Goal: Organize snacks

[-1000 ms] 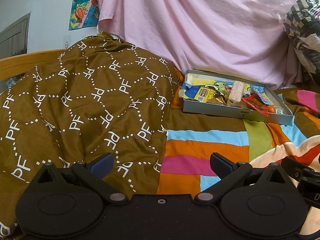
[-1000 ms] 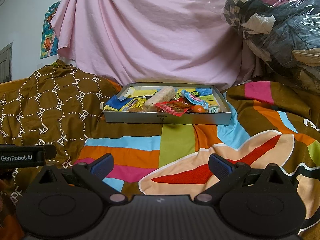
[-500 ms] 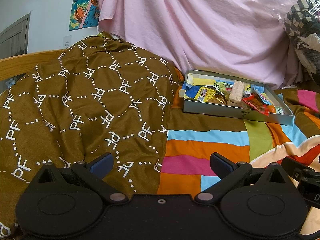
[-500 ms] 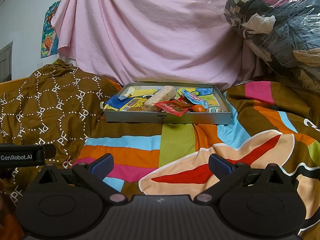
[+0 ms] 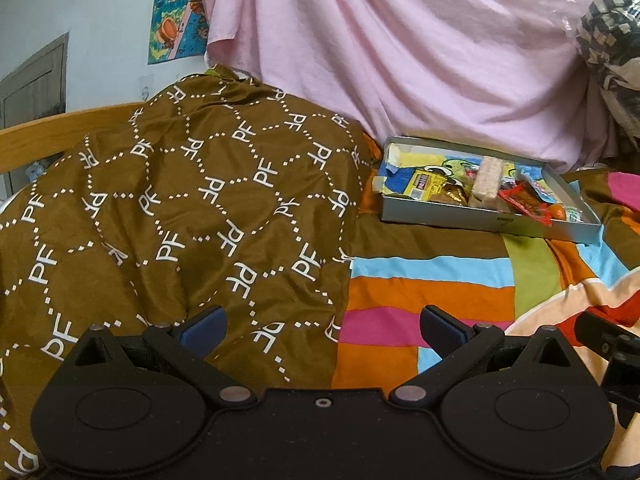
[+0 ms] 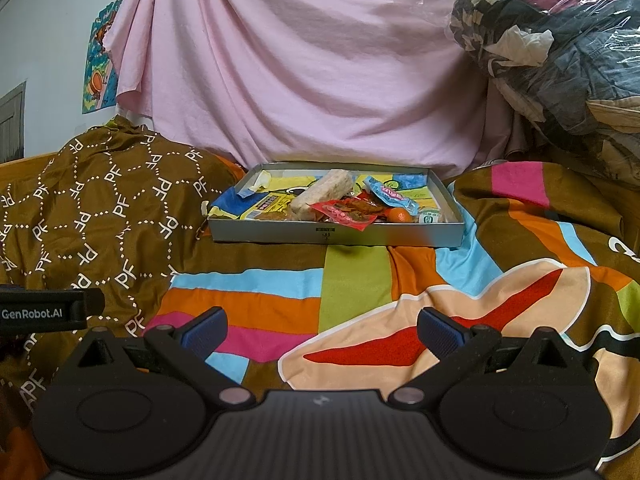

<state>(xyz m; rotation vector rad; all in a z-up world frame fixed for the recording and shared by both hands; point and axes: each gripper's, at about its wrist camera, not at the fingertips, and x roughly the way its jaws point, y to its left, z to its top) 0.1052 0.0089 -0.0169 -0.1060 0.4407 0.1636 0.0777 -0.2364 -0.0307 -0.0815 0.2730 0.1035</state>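
Observation:
A shallow grey box lies on the striped bedspread, far ahead of both grippers. It holds several snacks: a pale wrapped bar, a red packet, a blue packet, a yellow packet and a small orange ball. The box also shows in the left wrist view at the right, with the pale bar in it. My left gripper is open and empty. My right gripper is open and empty.
A brown "PF" patterned cloth lies heaped at the left. A pink sheet hangs behind the box. A plastic-wrapped bundle of bedding is stacked at the right. The left gripper's body shows at the right wrist view's left edge.

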